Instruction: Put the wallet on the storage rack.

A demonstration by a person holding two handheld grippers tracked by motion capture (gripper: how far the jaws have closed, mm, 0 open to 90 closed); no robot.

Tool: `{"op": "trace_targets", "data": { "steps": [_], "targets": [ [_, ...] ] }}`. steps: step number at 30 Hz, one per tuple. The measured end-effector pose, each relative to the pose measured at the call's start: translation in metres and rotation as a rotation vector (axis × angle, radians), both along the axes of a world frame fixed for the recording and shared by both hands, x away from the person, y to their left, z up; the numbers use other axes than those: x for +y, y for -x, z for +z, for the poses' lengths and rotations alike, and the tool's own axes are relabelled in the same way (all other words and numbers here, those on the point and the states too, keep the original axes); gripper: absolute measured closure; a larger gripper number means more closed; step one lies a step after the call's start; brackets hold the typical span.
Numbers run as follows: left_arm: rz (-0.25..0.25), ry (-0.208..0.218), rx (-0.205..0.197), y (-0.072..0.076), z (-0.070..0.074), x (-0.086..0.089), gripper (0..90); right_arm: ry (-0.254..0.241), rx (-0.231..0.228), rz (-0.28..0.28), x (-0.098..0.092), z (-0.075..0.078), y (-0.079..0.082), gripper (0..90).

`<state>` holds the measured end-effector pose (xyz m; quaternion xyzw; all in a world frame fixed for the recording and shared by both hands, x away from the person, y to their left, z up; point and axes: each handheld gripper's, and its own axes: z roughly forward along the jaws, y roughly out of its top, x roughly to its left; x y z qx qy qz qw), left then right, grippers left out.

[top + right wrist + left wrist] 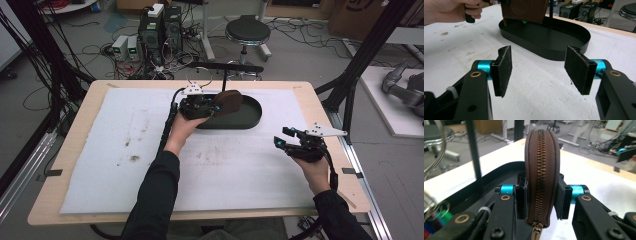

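Observation:
A brown zippered pouch (pixel 541 170) is clamped between the pads of my left gripper (pixel 541 200), zipper edge facing the camera and its pull hanging at the bottom. In the high view the left gripper (pixel 216 106) holds the pouch (pixel 230 101) above the left end of a black oval tray (pixel 252 117). My right gripper (pixel 280 136) hovers open over the white mat at the right, apart from the tray. Its felt-covered pads (pixel 505 68) stand wide with nothing between them, and the tray (pixel 564 40) and pouch (pixel 524 10) lie ahead of it.
A white mat (pixel 125 150) covers the wooden table (pixel 85 107), stained at the left. A thin black stand (pixel 225 67) with a metal ring rises behind the tray. Colourful items (pixel 436 220) lie in the tray's near corner. A stool (pixel 247 31) and computers (pixel 160 27) stand beyond the table.

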<state>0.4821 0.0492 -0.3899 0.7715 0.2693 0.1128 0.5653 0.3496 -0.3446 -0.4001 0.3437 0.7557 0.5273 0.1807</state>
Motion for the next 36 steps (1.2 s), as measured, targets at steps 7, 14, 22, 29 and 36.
{"op": "trace_targets", "data": {
  "steps": [7, 14, 22, 29, 36],
  "targets": [
    [0.021, 0.016, 0.044, -0.009, -0.010, 0.006, 67.9, 0.004, -0.004, 0.002, 0.000, -0.001, -0.001, 40.1],
    [0.019, 0.018, 0.109, -0.019, -0.023, 0.001, 67.8, 0.006, -0.005, 0.008, 0.001, 0.000, 0.000, 40.2],
    [0.018, 0.006, 0.149, -0.024, -0.034, -0.006, 67.5, 0.005, 0.002, 0.010, 0.001, -0.001, 0.000, 40.2],
    [0.044, 0.010, 0.170, -0.026, -0.038, -0.007, 66.4, 0.005, 0.005, 0.013, 0.002, -0.001, 0.000, 40.2],
    [0.119, 0.008, 0.213, -0.028, -0.040, -0.004, 63.3, 0.007, 0.003, 0.015, 0.001, -0.001, 0.000, 40.2]
  ]
}}
